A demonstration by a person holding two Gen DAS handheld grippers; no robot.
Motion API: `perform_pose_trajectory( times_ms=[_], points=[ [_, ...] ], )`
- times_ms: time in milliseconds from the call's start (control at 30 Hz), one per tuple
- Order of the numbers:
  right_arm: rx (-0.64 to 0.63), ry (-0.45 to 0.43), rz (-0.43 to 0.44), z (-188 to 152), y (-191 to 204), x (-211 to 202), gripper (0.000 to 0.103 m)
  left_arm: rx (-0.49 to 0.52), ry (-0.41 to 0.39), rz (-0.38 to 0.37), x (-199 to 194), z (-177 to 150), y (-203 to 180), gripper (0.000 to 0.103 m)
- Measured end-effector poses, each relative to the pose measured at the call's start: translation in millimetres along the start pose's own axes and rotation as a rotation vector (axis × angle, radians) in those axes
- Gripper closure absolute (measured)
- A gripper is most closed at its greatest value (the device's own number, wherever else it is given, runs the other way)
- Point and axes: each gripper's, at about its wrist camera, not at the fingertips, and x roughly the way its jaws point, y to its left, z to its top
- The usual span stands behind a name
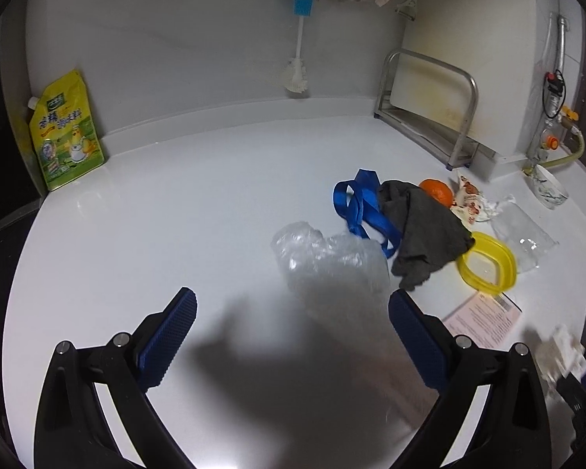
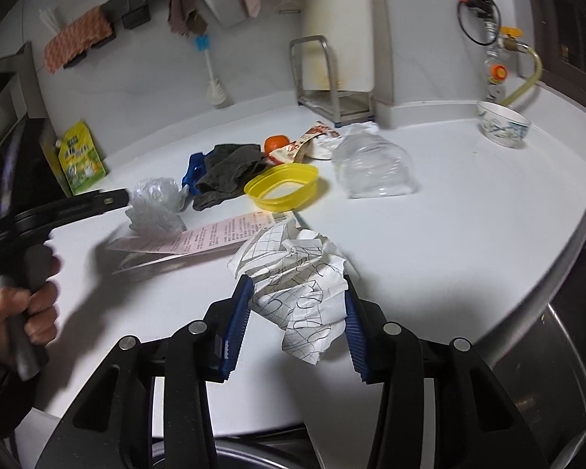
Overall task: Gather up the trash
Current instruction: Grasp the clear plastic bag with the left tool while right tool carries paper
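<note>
I see the white countertop (image 1: 144, 234) spread ahead of both sets of jaws. Well beyond my right jaws and to their right lies a crushed clear plastic bottle (image 2: 375, 168) on its side. Ahead of them, a little left, a grey cloth (image 2: 230, 174) is draped over a blue strap (image 1: 357, 205) and over the edge of a yellow plastic container (image 2: 283, 185). Just ahead and left of my right jaws a pink receipt (image 2: 199, 240) lies flat, one end close to the paper I hold.

My right gripper (image 2: 297, 312) has its blue pads pressed against both sides of a crumpled sheet of white paper (image 2: 299, 277) with black squiggles, pinching it; the paper bulges out ahead of the pads.

My left gripper (image 1: 293, 316) has its jaws spread wide with nothing between them. A crumpled clear plastic bag (image 1: 324, 258) lies just ahead of them, slightly toward the right finger, not touching either pad.

Farther off, behind the cloth, sits an orange (image 1: 436, 191), touching a snack wrapper (image 1: 467, 203) on its right.
</note>
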Motion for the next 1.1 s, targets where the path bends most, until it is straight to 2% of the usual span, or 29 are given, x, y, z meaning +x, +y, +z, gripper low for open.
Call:
perform_pose_trajectory(
  times_ms=[200,267,333,400,500,600,800,1100],
  points=[
    [0.038,-0.016,-0.002,-5,-9,-10,0.060,0.043,0.077,0.011,35,4,-12,0.006],
    [0.047,-0.019,-0.002,-6,-11,-11,0.060,0.044,0.070,0.008,37,2,-12,0.008],
    [0.053,-0.021,-0.003,-8,-12,-11,0.060,0.050,0.055,0.005,34,2,-12,0.022],
    [0.062,-0.021,0.003,-9,-11,-12,0.060,0.065,0.058,0.007,34,1,-13,0.050],
    [0.067,-0.025,0.011,-12,-9,-13,0.060,0.071,0.070,-0.001,36,-1,-13,0.067],
    [0.069,-0.029,0.014,-15,-6,-17,0.060,0.069,0.054,-0.008,29,-4,-10,0.077],
    [0.093,-0.040,0.022,-27,0,-32,0.060,0.093,-0.036,0.008,-16,-13,-1,0.078],
    [0.126,-0.084,0.028,-58,17,-81,0.060,0.095,-0.119,-0.032,-108,-49,3,0.078]
  ],
)
